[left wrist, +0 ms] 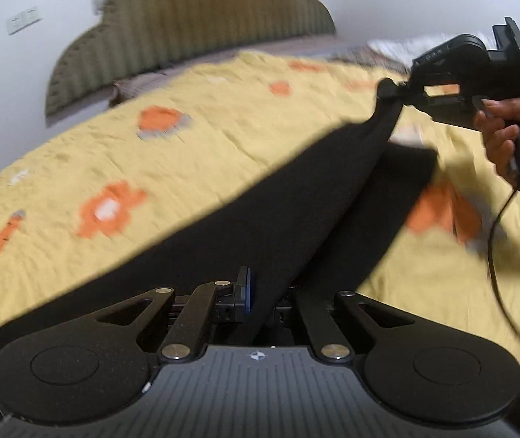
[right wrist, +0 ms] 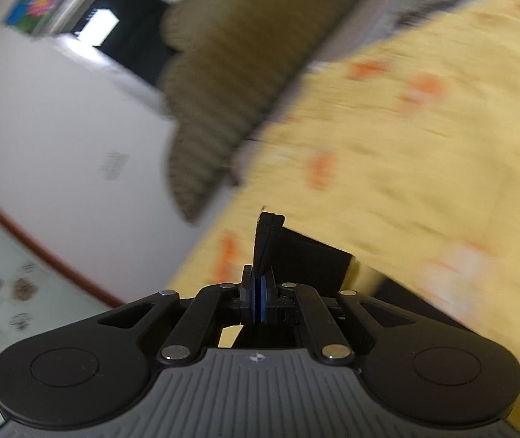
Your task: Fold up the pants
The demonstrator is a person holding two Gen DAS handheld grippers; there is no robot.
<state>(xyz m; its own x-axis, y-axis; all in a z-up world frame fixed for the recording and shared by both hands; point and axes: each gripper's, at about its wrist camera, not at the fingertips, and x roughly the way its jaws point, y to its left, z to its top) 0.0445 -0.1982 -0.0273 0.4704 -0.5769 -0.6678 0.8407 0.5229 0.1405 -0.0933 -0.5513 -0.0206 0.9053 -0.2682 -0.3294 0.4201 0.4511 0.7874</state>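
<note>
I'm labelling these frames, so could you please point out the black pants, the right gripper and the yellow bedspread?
black pants (left wrist: 245, 219): left wrist view, on the wide lifted middle of the fabric.
right gripper (right wrist: 259, 292): right wrist view, between its fingertips, shut on the pants' edge.
yellow bedspread (left wrist: 223, 120): left wrist view, on a plain yellow patch.

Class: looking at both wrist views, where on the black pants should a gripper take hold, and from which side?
Grip the black pants at an end edge, coming in level from outside the cloth. The fabric is thin and flat, so closed jaws pinch it edge-on, as the left gripper and right gripper each do above the yellow bedspread.
</note>
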